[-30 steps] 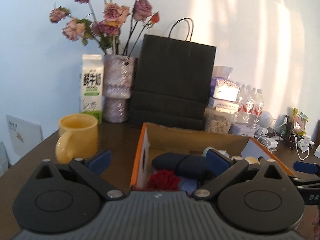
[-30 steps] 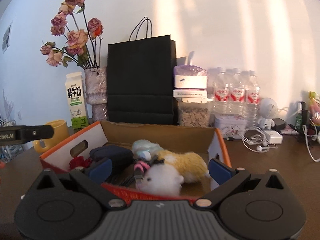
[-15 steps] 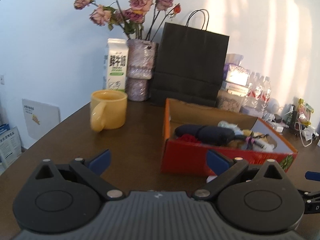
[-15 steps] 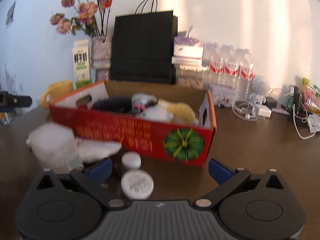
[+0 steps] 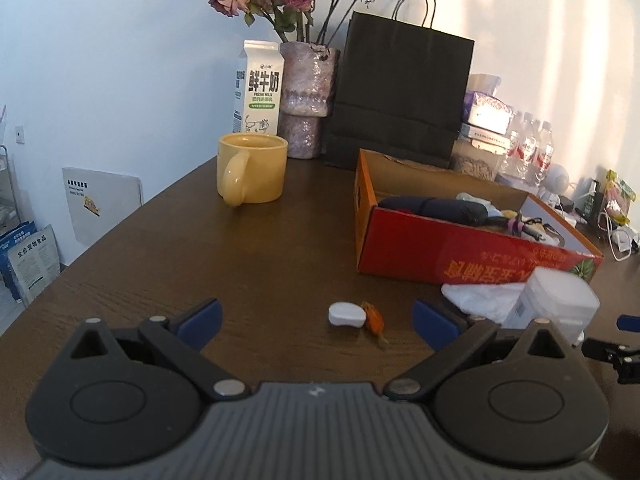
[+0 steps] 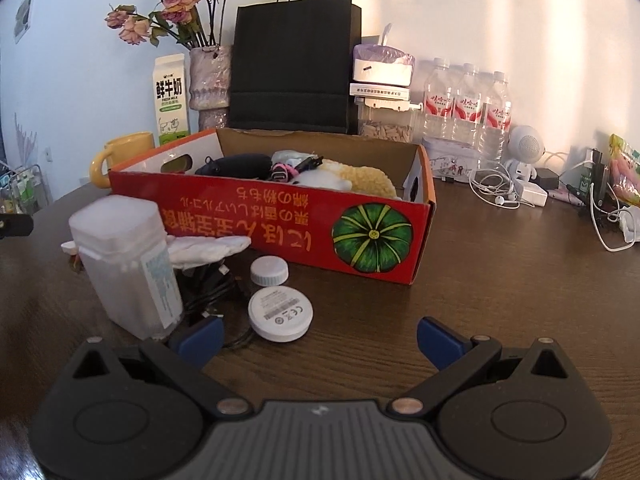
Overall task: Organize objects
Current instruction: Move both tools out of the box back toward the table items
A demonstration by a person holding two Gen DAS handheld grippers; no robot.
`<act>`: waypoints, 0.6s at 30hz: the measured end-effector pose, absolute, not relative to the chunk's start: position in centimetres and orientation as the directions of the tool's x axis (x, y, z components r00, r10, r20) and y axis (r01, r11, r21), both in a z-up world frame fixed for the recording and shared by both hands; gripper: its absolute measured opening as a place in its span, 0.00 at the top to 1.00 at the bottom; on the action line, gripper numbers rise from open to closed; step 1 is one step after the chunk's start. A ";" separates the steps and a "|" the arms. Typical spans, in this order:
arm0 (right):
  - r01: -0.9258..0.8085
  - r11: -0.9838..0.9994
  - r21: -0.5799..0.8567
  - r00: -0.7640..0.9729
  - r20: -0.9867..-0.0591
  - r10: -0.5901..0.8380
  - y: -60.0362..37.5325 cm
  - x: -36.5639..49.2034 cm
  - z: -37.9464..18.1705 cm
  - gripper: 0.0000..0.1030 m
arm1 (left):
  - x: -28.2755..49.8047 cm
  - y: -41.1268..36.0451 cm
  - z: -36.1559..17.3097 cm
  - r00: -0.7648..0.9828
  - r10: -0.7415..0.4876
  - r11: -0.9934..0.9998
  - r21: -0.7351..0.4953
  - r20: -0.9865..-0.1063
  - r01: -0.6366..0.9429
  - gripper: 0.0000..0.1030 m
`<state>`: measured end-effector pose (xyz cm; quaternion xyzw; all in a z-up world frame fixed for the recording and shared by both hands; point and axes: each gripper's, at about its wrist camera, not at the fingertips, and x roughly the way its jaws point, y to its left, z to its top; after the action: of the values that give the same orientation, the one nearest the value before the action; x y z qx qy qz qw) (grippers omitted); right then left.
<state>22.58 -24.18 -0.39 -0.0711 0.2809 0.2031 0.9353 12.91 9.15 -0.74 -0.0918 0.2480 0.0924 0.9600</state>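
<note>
Red box, yellow mug, black bag

Red cardboard box holding plush toys, frosted jar, white disc, cap on table before it

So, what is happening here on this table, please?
A person is tidying loose things into the red cardboard box on the dark wooden table. Both handheld grippers are open and empty: the left gripper faces a small white piece beside an orange scrap, and the right gripper faces a round white disc. A frosted plastic jar, a white screw cap and a black cable lie outside the box. A plush toy lies inside.
</note>
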 end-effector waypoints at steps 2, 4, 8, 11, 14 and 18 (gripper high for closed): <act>-0.421 0.907 -0.018 0.758 -0.556 0.340 -24.2 22.6 -0.4 0.00 | 12.9 9.0 -0.9 0.858 0.126 0.967 -0.131 -0.498 -0.218 0.00; -0.418 0.908 -0.017 0.760 -0.554 0.340 -24.2 22.6 -0.4 0.00 | 13.0 8.9 -1.0 0.855 0.123 0.968 -0.130 -0.504 -0.216 0.00; -0.416 0.909 -0.014 0.759 -0.557 0.338 -24.2 22.7 -0.4 0.00 | 13.2 8.8 -1.4 0.841 0.121 0.971 -0.114 -0.528 -0.211 0.00; -0.418 0.908 -0.017 0.756 -0.561 0.337 -24.2 22.7 -0.5 0.00 | 13.8 8.9 -1.8 0.830 0.120 0.974 -0.099 -0.545 -0.206 0.00; -0.416 0.909 -0.018 0.755 -0.563 0.335 -24.1 22.8 -0.5 0.00 | 15.0 9.2 -2.1 0.810 0.148 0.974 -0.061 -0.567 -0.220 0.00; -0.413 0.911 -0.017 0.755 -0.565 0.332 -24.2 22.8 -0.5 0.00 | 17.2 9.5 -2.9 0.764 0.199 0.971 0.017 -0.614 -0.239 0.00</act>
<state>22.82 -24.16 -0.55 -0.0705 0.2876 0.1992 0.9341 17.18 9.46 -2.92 -0.0311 0.3234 0.1168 0.9385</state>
